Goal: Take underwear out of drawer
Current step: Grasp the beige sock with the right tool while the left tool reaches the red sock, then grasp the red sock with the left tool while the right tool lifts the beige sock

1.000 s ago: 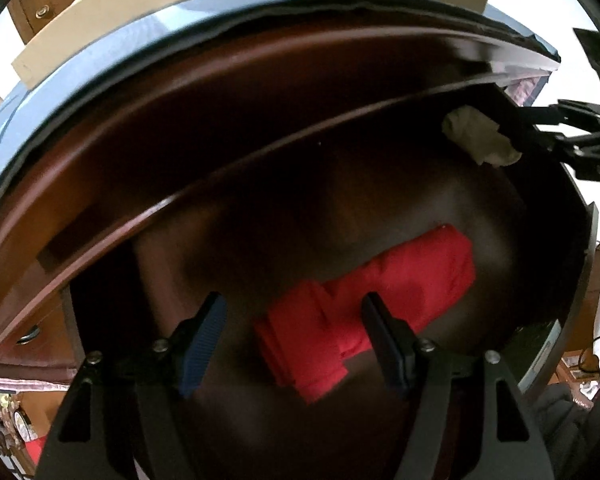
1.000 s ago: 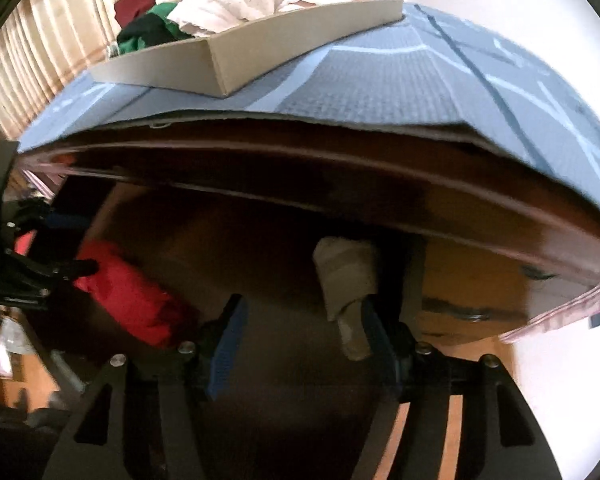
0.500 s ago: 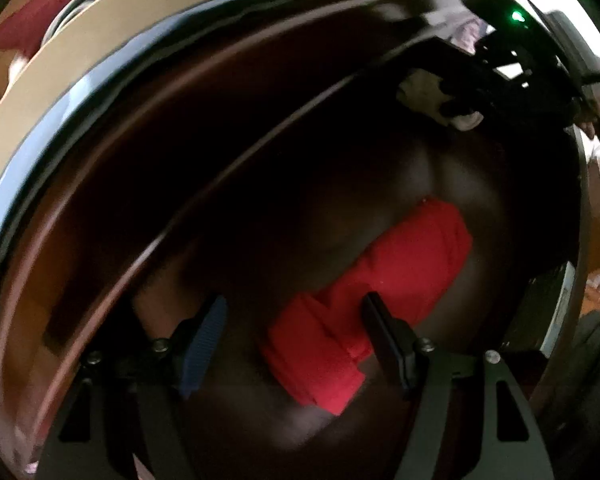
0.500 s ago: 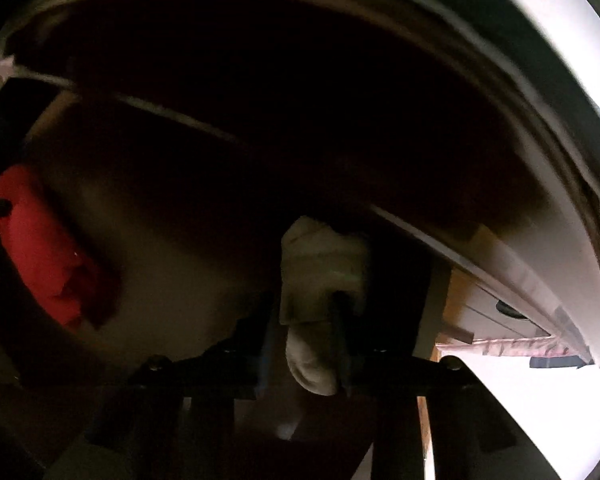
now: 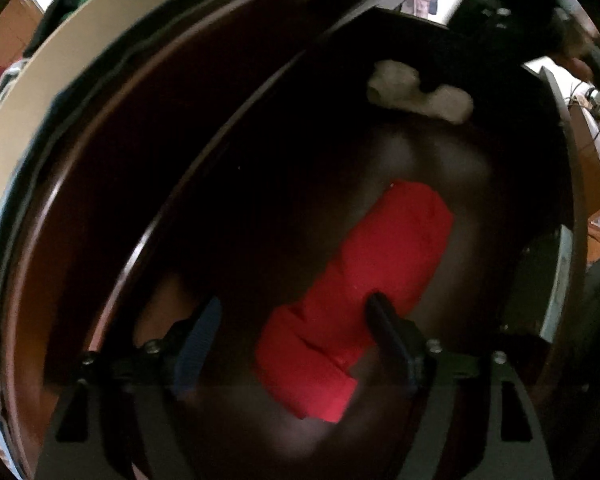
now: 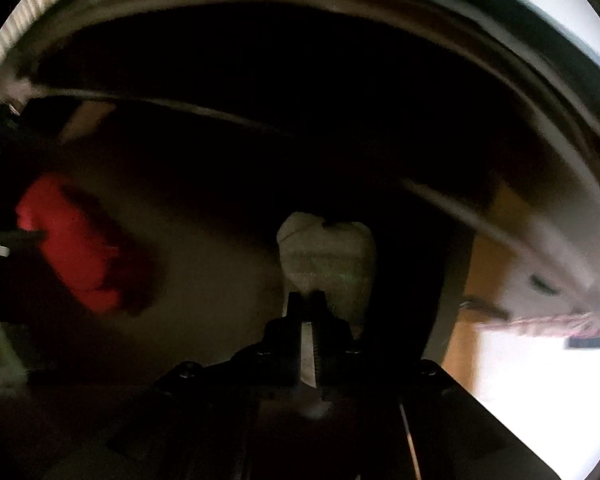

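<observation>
right gripper (image 6: pixel 306 300): just closed, apparently pinching white underwear (image 6: pixel 328 258) at its tips | left gripper (image 5: pixel 292 320): widening, released, red underwear (image 5: pixel 364 300) between its fingers | drawer (image 5: pixel 228 128): both pieces inside; lift next
</observation>
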{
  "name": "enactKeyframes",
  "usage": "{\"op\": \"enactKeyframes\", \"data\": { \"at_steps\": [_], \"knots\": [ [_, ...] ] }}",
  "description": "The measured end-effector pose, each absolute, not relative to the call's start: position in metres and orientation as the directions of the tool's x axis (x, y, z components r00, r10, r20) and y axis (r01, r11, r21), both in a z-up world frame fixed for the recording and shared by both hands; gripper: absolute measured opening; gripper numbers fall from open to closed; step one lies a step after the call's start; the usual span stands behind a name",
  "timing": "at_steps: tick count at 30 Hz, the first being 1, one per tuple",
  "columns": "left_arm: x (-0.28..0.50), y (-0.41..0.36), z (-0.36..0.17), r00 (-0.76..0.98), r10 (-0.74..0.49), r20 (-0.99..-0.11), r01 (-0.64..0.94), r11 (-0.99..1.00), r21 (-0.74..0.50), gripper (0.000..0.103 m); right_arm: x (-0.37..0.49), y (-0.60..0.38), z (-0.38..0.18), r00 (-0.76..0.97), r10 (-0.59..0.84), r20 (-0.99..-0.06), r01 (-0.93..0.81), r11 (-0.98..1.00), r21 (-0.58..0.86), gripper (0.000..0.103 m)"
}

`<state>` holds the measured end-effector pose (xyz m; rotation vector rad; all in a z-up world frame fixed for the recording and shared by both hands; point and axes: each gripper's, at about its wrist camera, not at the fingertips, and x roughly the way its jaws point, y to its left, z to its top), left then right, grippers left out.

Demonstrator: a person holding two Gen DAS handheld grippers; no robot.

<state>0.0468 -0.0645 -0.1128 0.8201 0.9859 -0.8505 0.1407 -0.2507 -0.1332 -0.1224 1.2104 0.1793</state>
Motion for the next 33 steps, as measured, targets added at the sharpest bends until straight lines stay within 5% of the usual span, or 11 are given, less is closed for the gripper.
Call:
{"op": "enactKeyframes", "data": {
  "at_steps": [6, 9, 15, 27, 33],
  "knots": [
    [0.064, -0.069, -0.124, 0.233, -0.193, -0.953, 0.873, 0.474, 0.117, 0.100, 0.115, -0.249, -0.130, 0.310, 0.239, -0.920, -0.202, 0.962, 0.182, 0.005],
    [0.063, -0.077, -0.133, 0.201, -0.175, -0.964, 0.882, 0.460, 0.100, 0.102, 0.115, -0.253, -0.131, 0.328, 0.232, -0.916, -0.187, 0.966, 0.178, 0.005],
    [0.062, -0.072, -0.145, 0.027, -0.196, -0.980, 0.882, 0.466, -0.069, 0.073, 0.114, -0.246, -0.135, 0.324, 0.245, -0.914, -0.171, 0.965, 0.198, 0.006],
    [0.060, -0.079, -0.144, 0.048, -0.107, -0.993, 0.855, 0.518, -0.014, 0.057, 0.110, -0.255, -0.146, 0.316, 0.270, -0.910, -0.117, 0.963, 0.245, 0.006],
    [0.065, -0.049, -0.121, 0.086, -0.227, -0.970, 0.761, 0.643, -0.083, 0.052, 0.095, -0.280, -0.141, 0.376, 0.346, -0.860, -0.040, 0.933, 0.358, 0.006]
  ]
}}
